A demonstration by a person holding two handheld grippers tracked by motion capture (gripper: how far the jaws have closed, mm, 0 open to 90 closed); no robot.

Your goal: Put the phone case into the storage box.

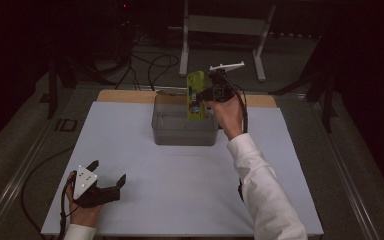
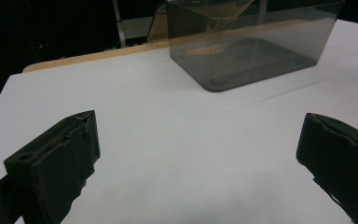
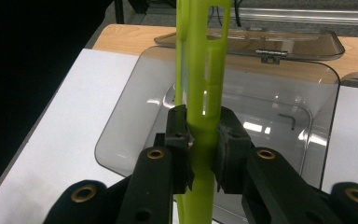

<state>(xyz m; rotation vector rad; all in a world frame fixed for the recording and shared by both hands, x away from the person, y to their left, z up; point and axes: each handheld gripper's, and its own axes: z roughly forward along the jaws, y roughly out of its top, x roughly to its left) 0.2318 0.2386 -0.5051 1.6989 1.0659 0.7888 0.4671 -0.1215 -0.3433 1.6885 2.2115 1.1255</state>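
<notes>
My right gripper [image 1: 207, 94] is shut on a flat lime-green pack [image 1: 196, 95] with a printed face, holding it upright over the clear grey bin [image 1: 184, 137]. In the right gripper view the pads [image 3: 179, 135] clamp the pack's thin edge [image 3: 200, 70], with the bin's open top [image 3: 121, 135] directly below. My left gripper [image 1: 108, 171] rests low at the table's near left corner, open and holding nothing. In the left gripper view its jaws stand wide apart [image 2: 198, 140] over the white surface, facing the bin [image 2: 242, 51].
The bin's hinged clear lid [image 3: 298, 44] lies folded back on the wooden strip [image 1: 125, 96] behind it. White sheet [image 1: 180, 190] covers the table. A white metal stand [image 1: 220, 25] and cables [image 1: 150, 65] lie on the floor beyond the table.
</notes>
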